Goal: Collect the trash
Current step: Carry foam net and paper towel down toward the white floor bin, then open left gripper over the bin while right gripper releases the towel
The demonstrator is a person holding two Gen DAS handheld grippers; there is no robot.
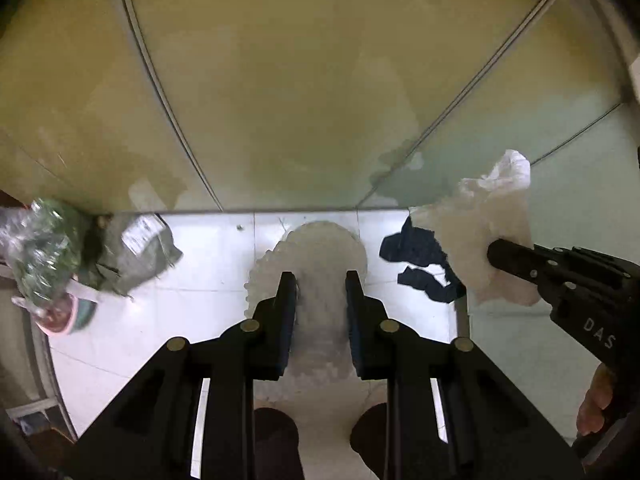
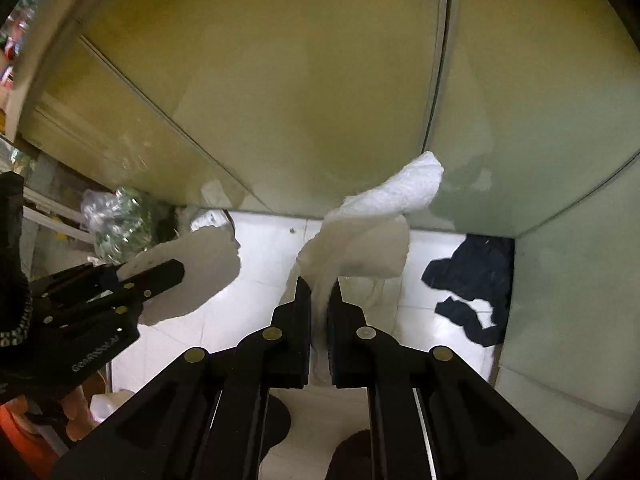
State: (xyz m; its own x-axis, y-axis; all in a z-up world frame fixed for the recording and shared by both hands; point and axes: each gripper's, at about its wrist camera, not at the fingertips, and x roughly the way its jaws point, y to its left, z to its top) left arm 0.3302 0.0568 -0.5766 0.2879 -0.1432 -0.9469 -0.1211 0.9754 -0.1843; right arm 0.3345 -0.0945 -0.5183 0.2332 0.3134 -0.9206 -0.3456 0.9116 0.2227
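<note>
Tissue (image 2: 368, 232), white and crumpled, is pinched between the right gripper (image 2: 319, 292) fingers and lifted clear of the floor; its free end curls up toward the far glass panel. In the left wrist view the same piece hangs from that gripper at the right edge. Second item: a flat, pale, scallop-edged sheet (image 1: 316, 264), apparently a paper doily or liner, sits between the left gripper (image 1: 321, 284) fingers. The jaws stand apart with the sheet in the gap; whether they press on it, I cannot tell. From the right wrist view the sheet appears held up off the floor.

Step in hand, by judgement: pickup done on both sides, carry to a bin pending. No bin is visible. Next move calls for a steady grip on thin paper that could slip or tear.

Remaining on the floor: dark cloth scraps (image 2: 472, 276) at the far right corner, a crinkled green-and-clear plastic wrapper (image 1: 40, 248) far left, a grey packet (image 1: 140, 252) beside it.

Surface: glossy white floor tiles (image 1: 200, 280). Frosted yellow-green glass panels (image 1: 300, 80) enclose the far side.
</note>
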